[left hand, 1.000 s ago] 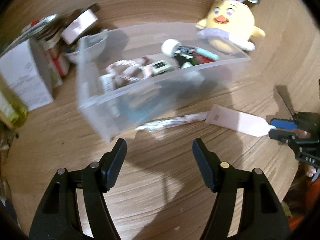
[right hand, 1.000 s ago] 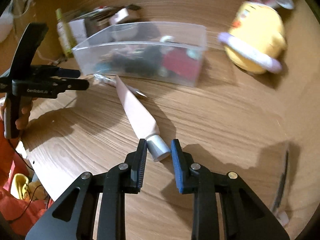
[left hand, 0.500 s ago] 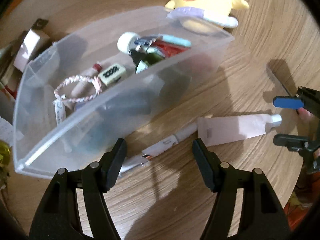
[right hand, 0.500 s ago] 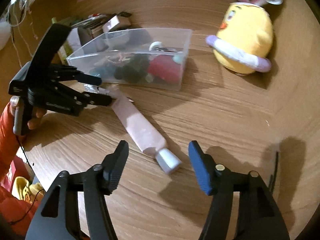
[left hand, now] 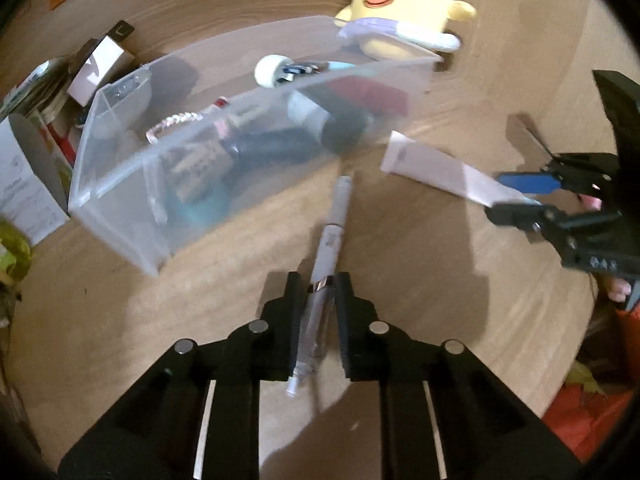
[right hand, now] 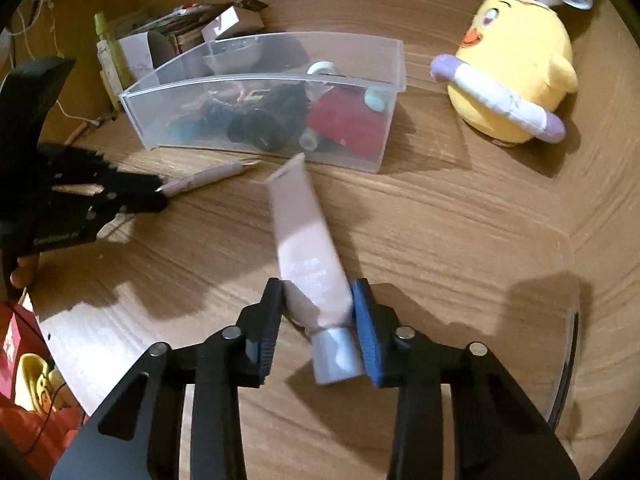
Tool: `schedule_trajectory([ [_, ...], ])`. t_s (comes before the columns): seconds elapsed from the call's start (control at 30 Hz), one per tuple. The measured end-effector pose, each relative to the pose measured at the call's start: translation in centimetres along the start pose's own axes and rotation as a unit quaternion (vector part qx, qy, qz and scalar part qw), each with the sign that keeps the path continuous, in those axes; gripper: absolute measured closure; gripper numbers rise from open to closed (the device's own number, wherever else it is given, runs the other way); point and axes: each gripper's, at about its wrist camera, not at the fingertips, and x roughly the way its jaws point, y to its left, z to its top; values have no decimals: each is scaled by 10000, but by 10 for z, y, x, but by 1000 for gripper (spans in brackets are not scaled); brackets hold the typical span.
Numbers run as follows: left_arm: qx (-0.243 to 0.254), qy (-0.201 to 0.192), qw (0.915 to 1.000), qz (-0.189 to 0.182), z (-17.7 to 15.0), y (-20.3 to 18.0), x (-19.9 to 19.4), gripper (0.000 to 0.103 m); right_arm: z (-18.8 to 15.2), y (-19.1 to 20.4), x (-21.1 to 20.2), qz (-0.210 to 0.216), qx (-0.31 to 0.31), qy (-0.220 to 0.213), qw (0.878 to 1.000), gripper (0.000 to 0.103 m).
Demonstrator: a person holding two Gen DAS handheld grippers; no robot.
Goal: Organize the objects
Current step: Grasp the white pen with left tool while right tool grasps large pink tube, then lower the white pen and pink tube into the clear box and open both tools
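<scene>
A clear plastic bin (left hand: 120,196) (right hand: 394,64) holding several small items stands on the wooden table. My left gripper (left hand: 318,286) is shut on a white pen (left hand: 334,232), which points toward the bin; the pen also shows in the right wrist view (right hand: 204,178). My right gripper (right hand: 318,300) is shut on a pale pink tube (right hand: 306,244) near its grey cap (right hand: 336,354). The tube's flat end points at the bin. The left wrist view shows the tube (left hand: 436,170) in the right gripper (left hand: 516,196).
A yellow chick plush (right hand: 516,68) (left hand: 404,4) sits right of the bin. Boxes and papers (left hand: 36,120) (right hand: 180,36) are piled behind the bin's left end. The table edge (right hand: 60,364) runs at the lower left.
My left gripper has closed on the pen, which now points forward between its fingers. My right gripper, open half a second ago, has closed on the pink tube.
</scene>
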Motion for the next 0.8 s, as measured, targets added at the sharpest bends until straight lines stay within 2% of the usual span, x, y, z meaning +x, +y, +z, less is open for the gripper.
schedule_trajectory([
  [0.1,177,-8,9998,19,-10,-12,-6,88,-13,5,-9,8,39,-80,10000,71],
  [0.23,172,44,9998,25,-6,-18,-7,88,-20,8,-15,51,96,-124,9999,71],
  [0.5,114,-139,9998,69,11,-19,4,90,-21,9,-22,274,363,-295,9985,72],
  [0.53,126,-163,9997,93,10,-19,4,93,-21,9,-25,288,413,-349,9981,72],
  [0.73,-48,-283,9996,73,-4,-21,-6,93,-12,7,-42,293,579,-680,9956,72],
  [0.8,-172,-450,9988,50,-8,-21,-16,93,-7,7,-46,367,607,-773,9945,72],
])
